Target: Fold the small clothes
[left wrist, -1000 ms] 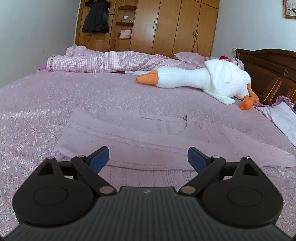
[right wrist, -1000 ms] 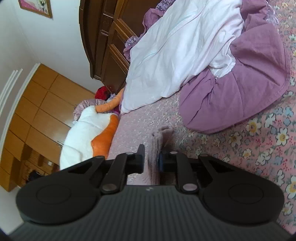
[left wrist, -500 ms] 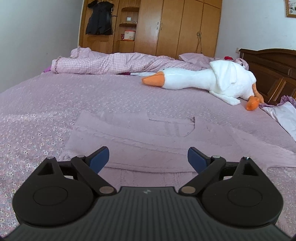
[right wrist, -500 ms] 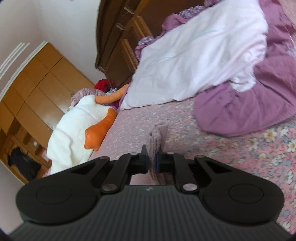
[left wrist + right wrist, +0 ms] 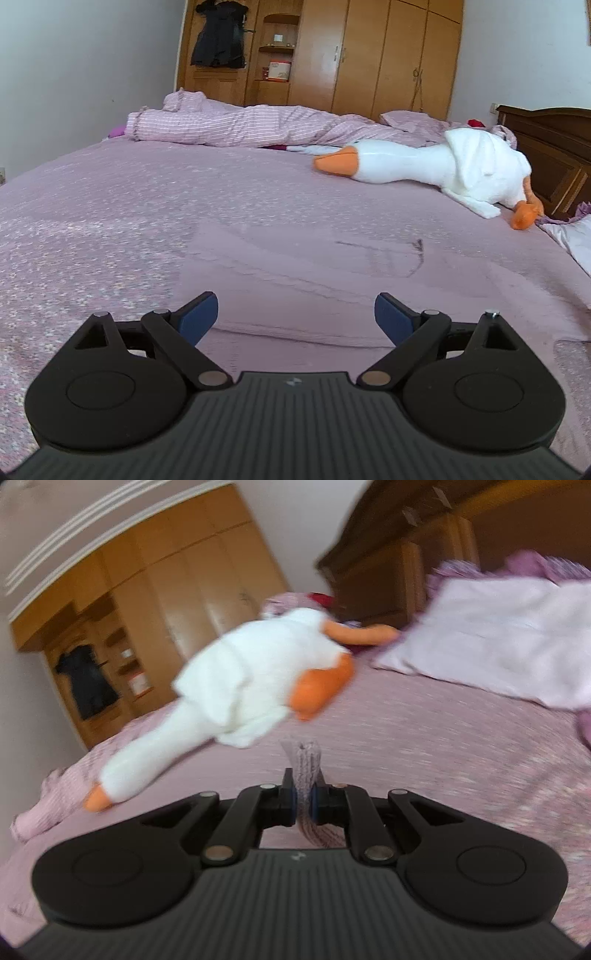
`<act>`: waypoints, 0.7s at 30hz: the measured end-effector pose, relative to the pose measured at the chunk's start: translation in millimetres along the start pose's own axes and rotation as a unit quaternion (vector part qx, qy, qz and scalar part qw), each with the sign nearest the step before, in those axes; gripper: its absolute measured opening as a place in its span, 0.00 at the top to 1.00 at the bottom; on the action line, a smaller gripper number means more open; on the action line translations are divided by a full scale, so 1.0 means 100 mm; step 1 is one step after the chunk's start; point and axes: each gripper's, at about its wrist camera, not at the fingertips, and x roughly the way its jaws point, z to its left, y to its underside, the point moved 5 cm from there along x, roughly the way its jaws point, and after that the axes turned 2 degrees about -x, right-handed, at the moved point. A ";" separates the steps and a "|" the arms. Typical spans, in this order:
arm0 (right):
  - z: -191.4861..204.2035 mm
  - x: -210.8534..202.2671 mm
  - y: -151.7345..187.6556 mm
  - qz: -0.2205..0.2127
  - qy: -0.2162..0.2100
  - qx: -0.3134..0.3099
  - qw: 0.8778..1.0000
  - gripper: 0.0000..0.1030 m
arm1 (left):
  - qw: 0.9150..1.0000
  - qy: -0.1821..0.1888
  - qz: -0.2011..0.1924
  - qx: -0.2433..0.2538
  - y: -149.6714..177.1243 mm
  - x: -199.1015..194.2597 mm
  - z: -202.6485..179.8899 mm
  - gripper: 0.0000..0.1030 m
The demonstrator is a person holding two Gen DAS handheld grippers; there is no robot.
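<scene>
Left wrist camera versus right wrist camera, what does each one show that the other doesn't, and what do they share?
Only the left wrist view shows the pale pink knitted garment spread flat on the bed, the open left gripper above its near edge, and the pink checked quilt bunched at the far side.

Only the right wrist view shows the right gripper shut on a bunched end of that pink knit, and the white pillow.

Both show the white plush goose with orange beak, the wooden wardrobe, the dark wooden headboard and the pink floral bedspread.
</scene>
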 end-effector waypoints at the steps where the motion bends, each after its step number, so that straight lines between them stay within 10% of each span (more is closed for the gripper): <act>1: 0.10 -0.01 -0.02 -0.002 -0.005 -0.004 1.000 0.90 | 1.000 -0.001 0.001 0.001 0.01 0.01 0.05 0.07; 21: 2.27 -0.29 -0.08 -0.049 -0.091 -0.082 0.991 0.90 | 0.999 0.033 -0.025 0.008 0.13 0.54 0.79 0.07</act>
